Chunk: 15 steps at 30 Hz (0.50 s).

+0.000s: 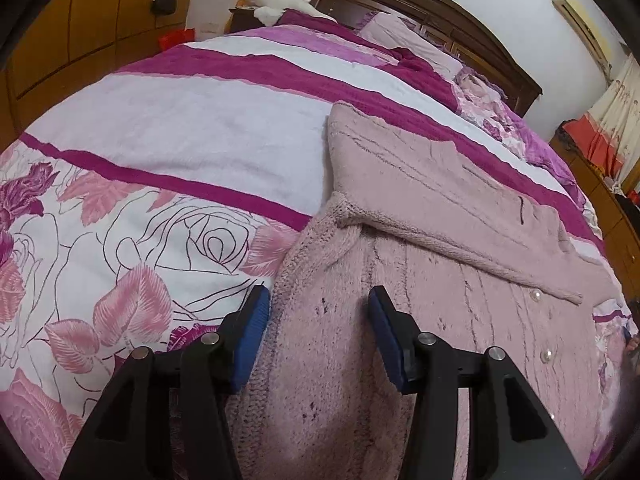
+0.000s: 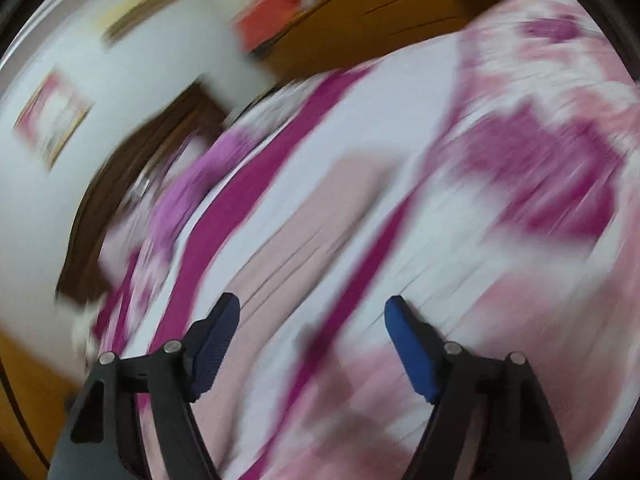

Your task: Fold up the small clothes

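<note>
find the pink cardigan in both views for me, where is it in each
Left wrist view: the pink cardigan fills the lower middle and right, spread on the bed, one sleeve folded across it, its near edge between the left gripper fingers.
Right wrist view: badly blurred; the cardigan is probably the pale pink band running through the centre, above the open right gripper.
Shared landmark: the dark wooden headboard.

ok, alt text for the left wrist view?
A fuzzy pale pink knitted cardigan with pearl buttons lies on a bed with a pink and magenta floral striped cover, one sleeve folded across its front. The left gripper has a fold of the cardigan between its blue pads. A dark wooden headboard stands behind.
</note>
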Each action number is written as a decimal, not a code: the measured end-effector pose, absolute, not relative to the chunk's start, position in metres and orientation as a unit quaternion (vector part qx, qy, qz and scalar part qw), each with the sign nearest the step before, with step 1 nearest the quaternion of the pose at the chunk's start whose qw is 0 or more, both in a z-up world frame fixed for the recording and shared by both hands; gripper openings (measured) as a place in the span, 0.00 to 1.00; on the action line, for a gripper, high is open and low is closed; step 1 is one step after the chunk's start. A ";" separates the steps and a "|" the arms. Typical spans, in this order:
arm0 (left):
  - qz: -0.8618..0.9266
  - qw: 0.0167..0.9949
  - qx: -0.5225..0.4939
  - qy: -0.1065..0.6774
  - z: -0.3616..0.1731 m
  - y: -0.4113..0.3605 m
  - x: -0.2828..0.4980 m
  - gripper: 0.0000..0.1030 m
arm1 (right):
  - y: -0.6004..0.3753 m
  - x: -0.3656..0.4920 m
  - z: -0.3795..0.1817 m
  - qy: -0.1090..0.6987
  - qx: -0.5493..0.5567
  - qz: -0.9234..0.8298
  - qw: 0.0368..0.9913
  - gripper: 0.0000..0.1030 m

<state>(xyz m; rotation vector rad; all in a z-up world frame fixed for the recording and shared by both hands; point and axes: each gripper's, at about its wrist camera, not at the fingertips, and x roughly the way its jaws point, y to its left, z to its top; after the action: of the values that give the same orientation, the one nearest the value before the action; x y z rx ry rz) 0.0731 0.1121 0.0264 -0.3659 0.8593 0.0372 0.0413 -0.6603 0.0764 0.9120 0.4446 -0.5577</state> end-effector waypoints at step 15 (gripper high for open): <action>-0.064 0.892 -0.237 0.380 0.055 0.056 0.062 0.25 | -0.651 0.144 0.122 0.267 0.300 -0.139 0.905 0.06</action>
<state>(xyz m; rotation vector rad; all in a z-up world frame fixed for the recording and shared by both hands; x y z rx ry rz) 0.0625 0.0561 0.0551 -0.4929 0.7896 -0.1321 0.1443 -0.6509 0.1217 0.6197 0.5512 -0.2870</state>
